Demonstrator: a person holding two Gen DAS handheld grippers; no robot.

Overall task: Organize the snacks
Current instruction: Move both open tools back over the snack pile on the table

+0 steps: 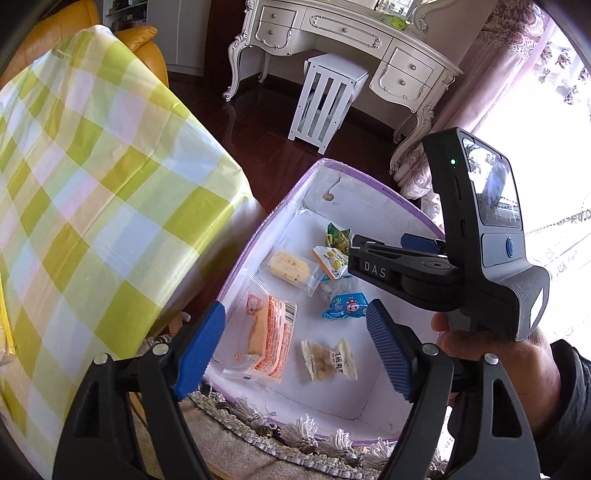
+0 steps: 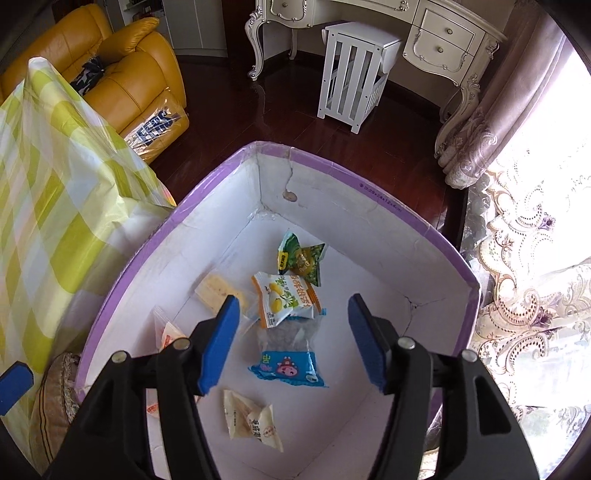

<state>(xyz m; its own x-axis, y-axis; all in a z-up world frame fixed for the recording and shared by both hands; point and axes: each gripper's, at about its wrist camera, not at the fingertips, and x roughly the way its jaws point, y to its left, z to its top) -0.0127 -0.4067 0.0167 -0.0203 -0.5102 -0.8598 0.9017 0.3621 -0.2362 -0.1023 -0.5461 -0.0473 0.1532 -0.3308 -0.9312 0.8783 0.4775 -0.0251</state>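
Reading "DAS" — right gripper (image 1: 373,254), snack box (image 2: 369,218)

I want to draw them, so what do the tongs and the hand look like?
Both the left tongs and the right tongs have black plastic arms with silver rivets and ribbed blue pads. The right one carries white letters "DAS", a grey ribbed handle, a glossy screen and a tiny green light. The bare right hand wears a dark sleeve.

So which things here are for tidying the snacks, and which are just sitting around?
For the job: purple box, snack packets inside it, like the blue one and the green one; left gripper; right gripper.

Just around: checked cloth, yellow sofa, white desk, stool, curtain.
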